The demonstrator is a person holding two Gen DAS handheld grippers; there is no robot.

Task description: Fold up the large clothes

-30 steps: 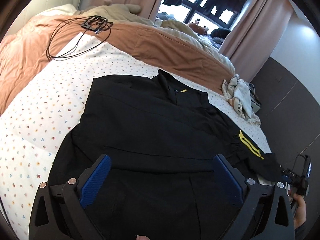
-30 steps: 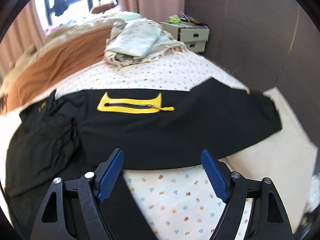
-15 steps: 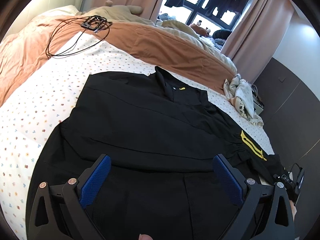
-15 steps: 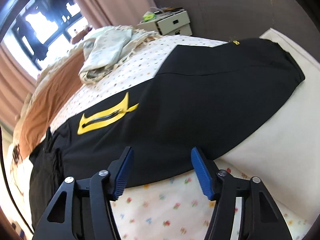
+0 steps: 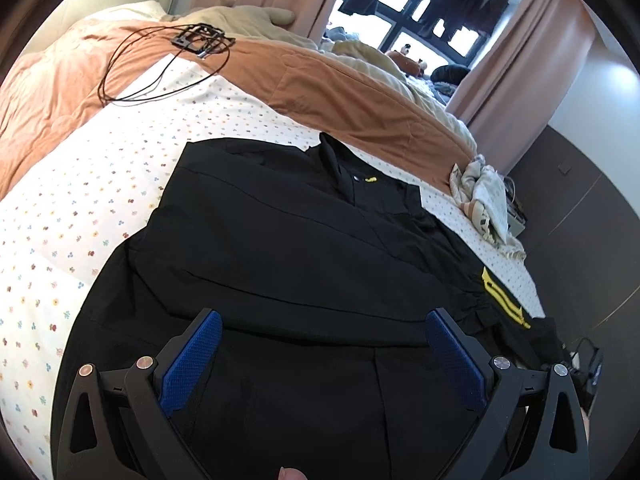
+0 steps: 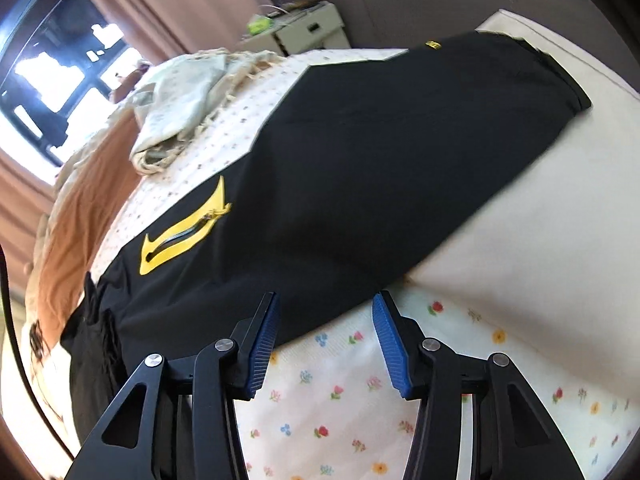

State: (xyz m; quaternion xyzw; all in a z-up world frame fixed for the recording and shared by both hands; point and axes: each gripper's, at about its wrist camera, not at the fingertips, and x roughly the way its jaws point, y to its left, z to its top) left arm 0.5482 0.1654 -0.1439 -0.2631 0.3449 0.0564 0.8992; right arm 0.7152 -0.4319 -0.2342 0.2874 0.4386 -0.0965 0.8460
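Black jacket [image 5: 288, 256] lies mostly unfolded on the bed [image 5: 100, 208], left claw [image 5: 320, 360] gaping above it, right claw [image 6: 325, 340] closing at its sleeve [image 6: 400, 152] hem, pinching nothing yet

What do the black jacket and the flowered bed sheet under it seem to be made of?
Black jacket: probably a thin synthetic woven cloth, matt with a faint sheen; it lies smooth with crisp seams and has a yellow zip patch.
Bed sheet: likely cotton, matt; a fine ribbed texture shows under the small printed flowers.

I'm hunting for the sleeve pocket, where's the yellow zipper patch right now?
In the right wrist view the yellow zipper patch sits left of centre on the black jacket's sleeve, below the crumpled pale cloth.
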